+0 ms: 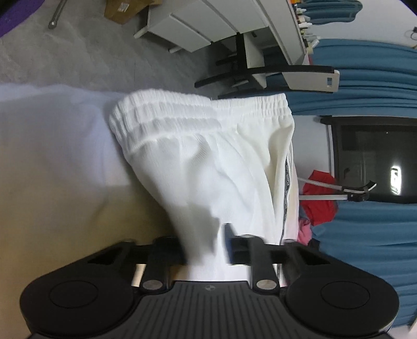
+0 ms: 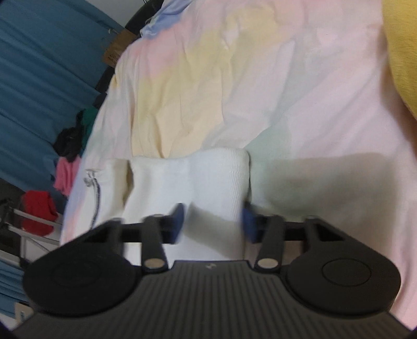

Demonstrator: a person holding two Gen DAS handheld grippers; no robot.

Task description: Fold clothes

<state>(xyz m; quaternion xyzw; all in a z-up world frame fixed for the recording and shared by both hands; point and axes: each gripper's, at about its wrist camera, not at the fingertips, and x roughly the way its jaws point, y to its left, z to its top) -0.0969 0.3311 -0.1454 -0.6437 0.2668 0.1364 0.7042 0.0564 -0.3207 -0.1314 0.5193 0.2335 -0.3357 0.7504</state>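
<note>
White shorts (image 1: 208,161) with an elastic waistband (image 1: 182,109) and a dark side stripe (image 1: 286,187) hang lifted in the left wrist view. My left gripper (image 1: 206,242) is shut on the shorts' bunched fabric, which covers the left finger. In the right wrist view a ribbed white part of the shorts (image 2: 192,182) lies over the pastel bed sheet (image 2: 286,78). My right gripper (image 2: 212,221) stands wide around this fabric, blue pads (image 2: 177,221) apart on either side. A drawstring (image 2: 95,187) hangs at the left.
Blue curtains (image 1: 365,78) and a dark window (image 1: 375,159) stand beyond the bed. Red and pink clothes (image 1: 318,198) hang on a drying rack (image 2: 28,221). A white desk (image 1: 208,23) stands on grey floor. A yellow cloth (image 2: 401,52) lies at the upper right.
</note>
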